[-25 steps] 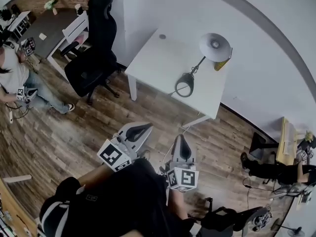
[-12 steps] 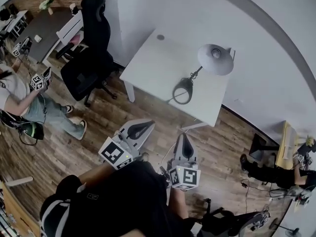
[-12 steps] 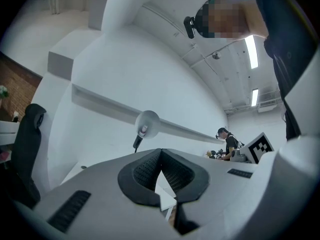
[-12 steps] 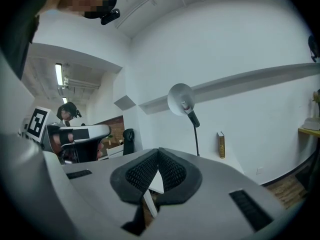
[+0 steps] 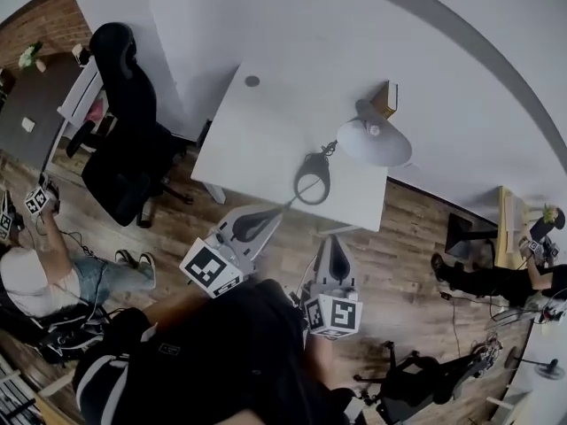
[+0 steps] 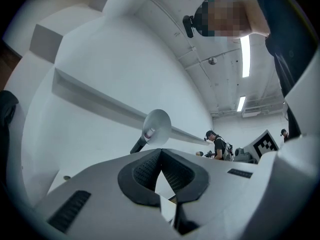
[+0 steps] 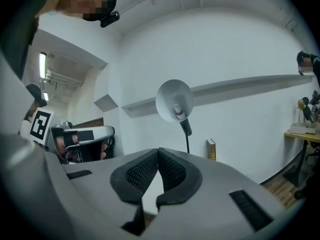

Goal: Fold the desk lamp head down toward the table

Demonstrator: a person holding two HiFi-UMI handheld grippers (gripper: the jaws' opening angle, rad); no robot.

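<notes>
Both grippers are drawing closer to the table (image 5: 257, 122) than a second ago, and the lamp (image 5: 341, 153) is sitting nearer to them in the head view. Nearest, the left gripper (image 5: 266, 218) and right gripper (image 5: 330, 244) are pointing side by side at the table's near edge, each with jaws pressed together on nothing. Beyond them the lamp is standing on the table, untouched, its ring base (image 5: 312, 176) lying just ahead between the two tips and its head (image 5: 374, 140) rising farther back to the right, near a book (image 5: 384, 98) by the wall.
</notes>
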